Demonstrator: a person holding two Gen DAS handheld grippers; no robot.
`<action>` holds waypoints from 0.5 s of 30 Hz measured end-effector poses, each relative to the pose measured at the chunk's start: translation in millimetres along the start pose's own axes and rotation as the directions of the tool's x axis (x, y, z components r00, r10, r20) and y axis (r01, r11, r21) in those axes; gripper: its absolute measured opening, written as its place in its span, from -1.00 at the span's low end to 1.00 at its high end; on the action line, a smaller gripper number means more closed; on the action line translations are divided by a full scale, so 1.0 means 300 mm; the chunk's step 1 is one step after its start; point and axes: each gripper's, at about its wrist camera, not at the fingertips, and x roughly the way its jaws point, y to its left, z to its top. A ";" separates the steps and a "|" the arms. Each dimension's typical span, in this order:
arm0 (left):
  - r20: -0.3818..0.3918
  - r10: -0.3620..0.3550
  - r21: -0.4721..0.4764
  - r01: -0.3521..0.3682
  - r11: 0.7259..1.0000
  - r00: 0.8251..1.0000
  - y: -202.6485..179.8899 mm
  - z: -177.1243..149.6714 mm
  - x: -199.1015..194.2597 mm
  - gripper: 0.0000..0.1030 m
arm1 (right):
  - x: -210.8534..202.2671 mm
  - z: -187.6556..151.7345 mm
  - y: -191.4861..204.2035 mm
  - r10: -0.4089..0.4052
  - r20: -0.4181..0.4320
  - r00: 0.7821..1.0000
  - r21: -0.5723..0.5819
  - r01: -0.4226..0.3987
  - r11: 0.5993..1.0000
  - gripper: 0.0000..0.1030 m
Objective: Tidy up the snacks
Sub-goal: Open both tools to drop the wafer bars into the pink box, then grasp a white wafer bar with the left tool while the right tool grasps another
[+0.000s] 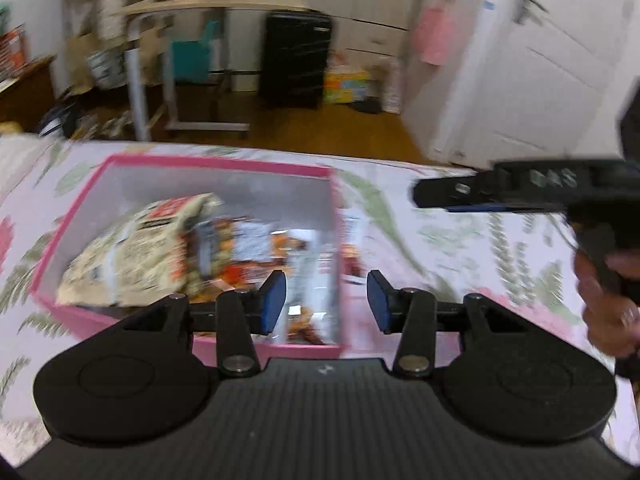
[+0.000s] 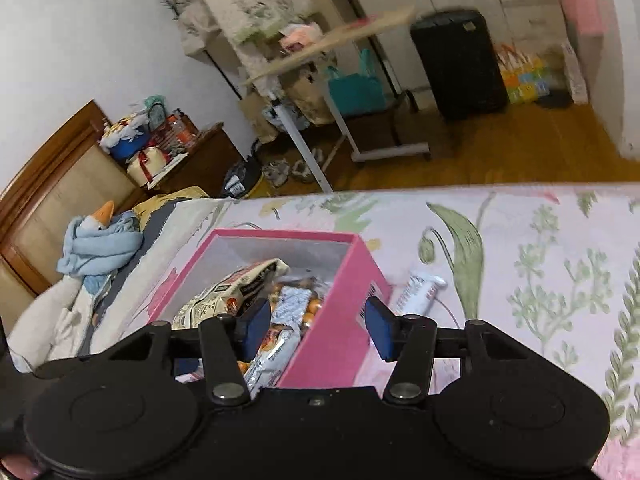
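A pink box [image 2: 340, 344] sits open-topped on a bed [image 2: 540, 248] covered by a floral sheet. Its inner walls are grey. In the right wrist view its long axis runs from the lower right toward the upper left of the picture, with the near right corner closest to the camera.

Contents: a large cream bag [image 2: 236, 288] with dark print lies tilted against the left side, upper end toward the far wall. Beside it lie several silver-white bars [image 2: 288, 306] mixed with small orange pieces [image 2: 312, 312]. The left wrist view shows the same fill, though blurred; the bag [image 1: 136, 252] takes the left half of the box [image 1: 192, 344].

One white bar [image 2: 420, 288] lies outside on the sheet, just beside the box's right wall. Its long axis runs diagonally, upper end pointing right and away from the box.

The left gripper [image 1: 327, 300] hangs above the near right corner of the box, fingers spread with nothing between them. The right gripper [image 2: 318, 326] hangs over the box's right wall, fingers likewise spread and empty; the wall lies below the gap, not touched. In the left wrist view the right gripper [image 1: 528, 192] appears at the right edge, held by a hand [image 1: 608, 304].

A light-blue stuffed goose [image 2: 100, 240] rests at the head of the bed, well apart from the box.
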 end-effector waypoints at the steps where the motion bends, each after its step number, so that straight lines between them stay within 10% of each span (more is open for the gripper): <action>1: -0.009 -0.018 0.023 0.019 1.000 1.000 -0.027 0.011 0.010 -0.20 | -0.002 0.006 -0.017 0.011 -0.021 1.000 0.020 -0.010 1.000 0.12; 9: -0.054 -0.033 0.110 0.038 0.993 0.998 -0.219 0.058 0.143 -0.21 | 0.033 0.035 -0.165 -0.004 -0.096 0.995 0.133 0.017 0.991 0.12; 15: -0.099 0.088 0.062 -0.082 0.995 0.991 -0.305 0.026 0.336 -0.21 | 0.132 0.035 -0.295 0.074 -0.151 0.986 0.214 -0.040 0.976 0.12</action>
